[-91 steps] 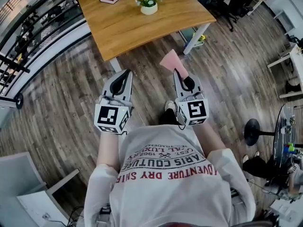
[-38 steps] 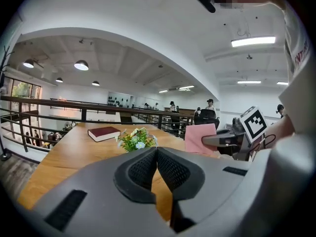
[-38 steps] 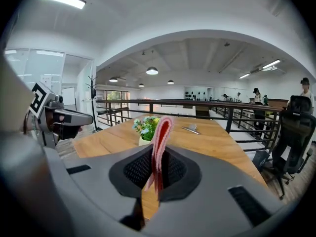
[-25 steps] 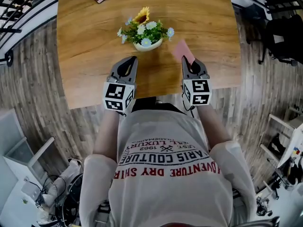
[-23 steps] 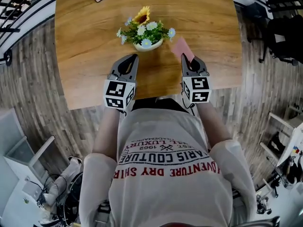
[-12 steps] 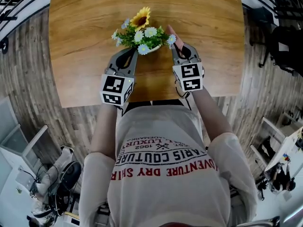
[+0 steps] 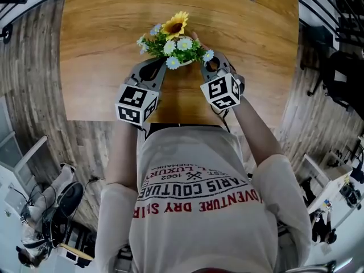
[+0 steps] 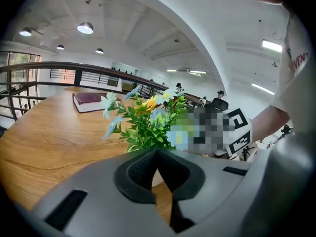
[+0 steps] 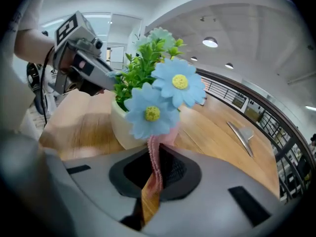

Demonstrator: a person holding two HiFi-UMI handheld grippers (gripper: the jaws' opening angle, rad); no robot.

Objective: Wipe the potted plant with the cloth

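The potted plant [image 7: 173, 38] has a sunflower, pale blue daisies and green leaves in a white pot [image 9: 123, 127], and stands on the wooden table [image 7: 96, 56]. My right gripper [image 7: 206, 62] is shut on the pink cloth [image 9: 157, 169]. It holds the cloth up against the plant's right side, just under the blue flowers [image 9: 150, 113]. My left gripper [image 7: 160, 65] is shut and empty, close to the pot's left side. In the left gripper view the leaves [image 8: 148, 125] rise just past the closed left gripper [image 8: 158, 154]. Most of the cloth is hidden behind the flowers.
A dark red book [image 8: 89, 100] lies at the far side of the table. A metal object [image 9: 242, 132] lies beyond the plant on the right. The table's near edge [image 7: 170, 121] is against the person's body. Railings and wooden floor surround the table.
The person has walked up to the table. Both grippers moved forward to either side of the plant. The right one rolled and brought the cloth in against the flowers.
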